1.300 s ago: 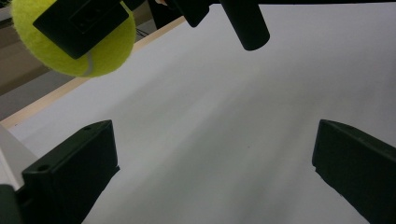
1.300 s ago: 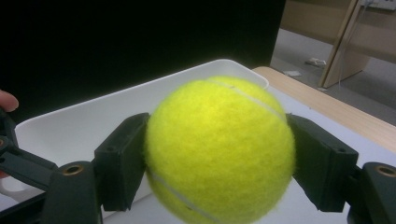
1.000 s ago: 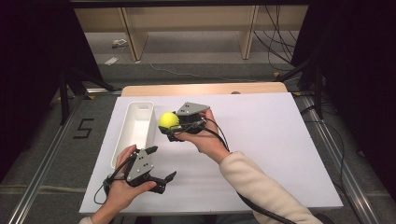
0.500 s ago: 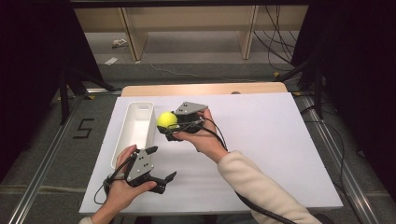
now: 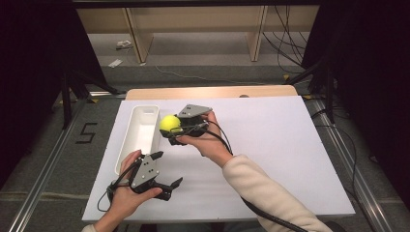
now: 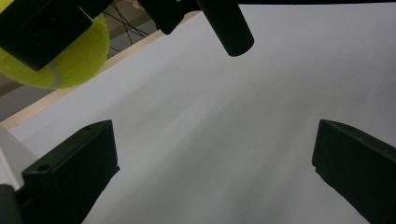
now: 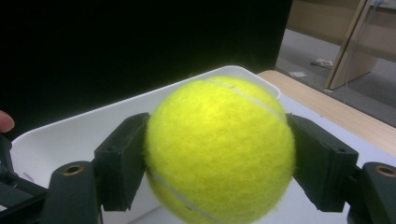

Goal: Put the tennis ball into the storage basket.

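A yellow tennis ball [image 5: 169, 121] hangs just above the table, beside the right wall of a long white tray [image 5: 131, 145]. My right gripper [image 5: 172, 129] is shut on it, one black jaw on each side of the ball [image 7: 219, 149]. The tray [image 7: 84, 128] lies right behind the ball in the right gripper view. My left gripper [image 5: 168, 168] rests open near the table's front left, below the tray's near end, with nothing between its jaws [image 6: 215, 158]. In the left gripper view the ball [image 6: 65, 65] shows at the top left, partly covered by a black jaw.
A white sheet [image 5: 290, 159] covers the table, with a strip of bare wood [image 5: 212, 92] along the far edge. Wooden shelving [image 5: 193, 29] stands on the floor beyond. A person's right sleeve [image 5: 270, 198] crosses the front middle.
My right gripper has drifted slightly left with the ball, closer to the tray. The left gripper has stayed in place.
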A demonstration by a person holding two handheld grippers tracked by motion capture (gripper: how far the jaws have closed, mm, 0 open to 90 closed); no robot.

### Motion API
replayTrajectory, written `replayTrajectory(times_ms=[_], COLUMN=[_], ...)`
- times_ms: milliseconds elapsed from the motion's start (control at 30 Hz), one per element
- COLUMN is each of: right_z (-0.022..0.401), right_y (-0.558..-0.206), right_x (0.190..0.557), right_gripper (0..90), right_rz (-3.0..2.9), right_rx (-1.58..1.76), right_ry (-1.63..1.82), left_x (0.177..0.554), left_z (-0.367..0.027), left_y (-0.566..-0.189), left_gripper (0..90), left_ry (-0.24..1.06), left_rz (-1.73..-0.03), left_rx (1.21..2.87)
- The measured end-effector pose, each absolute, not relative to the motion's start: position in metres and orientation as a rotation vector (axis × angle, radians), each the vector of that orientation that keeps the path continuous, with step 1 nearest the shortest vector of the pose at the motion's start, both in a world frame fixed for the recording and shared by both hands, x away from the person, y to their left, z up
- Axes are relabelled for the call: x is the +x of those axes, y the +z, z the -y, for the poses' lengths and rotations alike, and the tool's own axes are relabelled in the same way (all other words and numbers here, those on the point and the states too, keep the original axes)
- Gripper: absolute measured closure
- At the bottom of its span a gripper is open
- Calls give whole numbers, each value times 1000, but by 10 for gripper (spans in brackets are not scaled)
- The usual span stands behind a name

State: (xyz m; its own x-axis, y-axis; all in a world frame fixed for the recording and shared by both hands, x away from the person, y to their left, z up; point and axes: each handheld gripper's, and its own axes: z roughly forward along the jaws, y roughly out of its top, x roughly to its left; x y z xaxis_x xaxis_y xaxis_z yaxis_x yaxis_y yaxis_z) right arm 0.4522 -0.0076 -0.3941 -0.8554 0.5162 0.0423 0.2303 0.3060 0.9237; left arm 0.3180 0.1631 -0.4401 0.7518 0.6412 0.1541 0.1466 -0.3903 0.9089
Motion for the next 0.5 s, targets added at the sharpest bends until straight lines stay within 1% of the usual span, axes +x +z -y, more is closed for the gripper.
replayTrajectory(times_ms=[500], right_z=[0], right_y=[-391], right_x=[455], right_gripper=[266], right_rz=[-2324], right_rx=[668], right_ry=[1570], left_x=[318], left_z=[-163], left_y=[-440], left_gripper=[0], left_ry=[610], left_rz=[-594], left_rx=[1931])
